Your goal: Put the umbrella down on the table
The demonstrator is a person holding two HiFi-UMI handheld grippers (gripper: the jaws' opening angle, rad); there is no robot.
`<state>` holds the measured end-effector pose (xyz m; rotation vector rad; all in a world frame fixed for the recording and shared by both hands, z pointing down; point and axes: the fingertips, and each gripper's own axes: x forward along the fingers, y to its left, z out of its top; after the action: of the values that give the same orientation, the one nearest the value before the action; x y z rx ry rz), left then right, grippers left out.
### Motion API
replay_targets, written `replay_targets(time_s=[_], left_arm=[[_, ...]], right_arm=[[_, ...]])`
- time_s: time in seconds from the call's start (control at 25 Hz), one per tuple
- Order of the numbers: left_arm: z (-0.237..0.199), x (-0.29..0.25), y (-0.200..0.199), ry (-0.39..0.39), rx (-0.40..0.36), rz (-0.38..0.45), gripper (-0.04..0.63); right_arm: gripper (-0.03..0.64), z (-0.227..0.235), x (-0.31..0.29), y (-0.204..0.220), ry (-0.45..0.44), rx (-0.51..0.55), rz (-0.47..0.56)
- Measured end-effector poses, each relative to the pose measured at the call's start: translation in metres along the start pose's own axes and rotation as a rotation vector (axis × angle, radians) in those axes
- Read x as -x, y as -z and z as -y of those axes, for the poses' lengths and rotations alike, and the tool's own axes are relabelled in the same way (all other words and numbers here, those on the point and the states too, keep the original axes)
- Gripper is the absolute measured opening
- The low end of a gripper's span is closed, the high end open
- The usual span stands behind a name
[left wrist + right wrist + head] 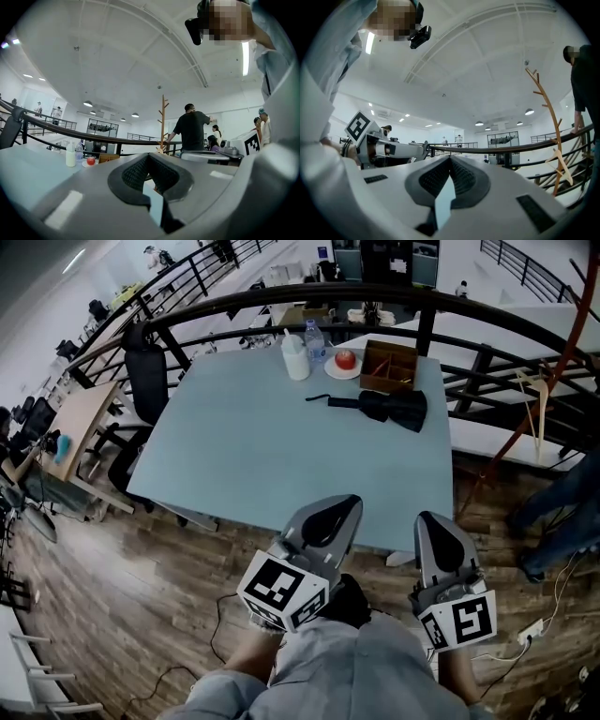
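Umbrella lies folded and flat on the worktop, far ahead of both pairs of fingers and a little to their right, just beside a wooden box. From this I judge that the putting down is done, and that the step in hand is only to rest with your hands clear.

The left gripper has its fingers closed together with nothing between them. The right gripper is the same, closed and empty. Both are near your body, short of the near edge of the worktop.

To do this step well, hold the fingers closed and low on your side of that edge. Do not reach over the worktop, because a bottle and a plate with a red fruit stand ahead of the left fingers and could be knocked.

Only the head view shows the umbrella; in neither gripper view can I find it. The left gripper view looks level over the worktop and shows the bottle and the fruit ahead and left of its fingers. The right gripper view shows the left gripper to the left of its fingers and a coat stand to their right.
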<state>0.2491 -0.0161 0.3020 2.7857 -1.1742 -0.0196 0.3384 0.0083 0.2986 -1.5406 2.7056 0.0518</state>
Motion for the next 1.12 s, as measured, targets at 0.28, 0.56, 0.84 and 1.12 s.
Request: replay_targets(time_s=[0.28, 0.56, 0.84, 1.12], left_arm=[[0.014, -0.005, -0.006, 0.031, -0.002, 0.011, 0.005], [0.023, -0.013, -0.004, 0.058, -0.001, 0.008, 0.005], [0.028, -0.019, -0.003, 0.072, -0.008, 0.003, 0.005], [0.028, -0.020, -0.004, 0.071, -0.008, 0.005, 0.005]], right_arm=[[0.000, 0.002, 0.009, -0.003, 0.009, -0.001, 0.008], [0.000, 0.008, 0.018, -0.002, 0.033, -0.006, 0.007], [0.000, 0.014, 0.020, -0.003, 0.052, -0.008, 0.015], [0.000, 0.015, 0.018, -0.006, 0.046, 0.000, 0.022]])
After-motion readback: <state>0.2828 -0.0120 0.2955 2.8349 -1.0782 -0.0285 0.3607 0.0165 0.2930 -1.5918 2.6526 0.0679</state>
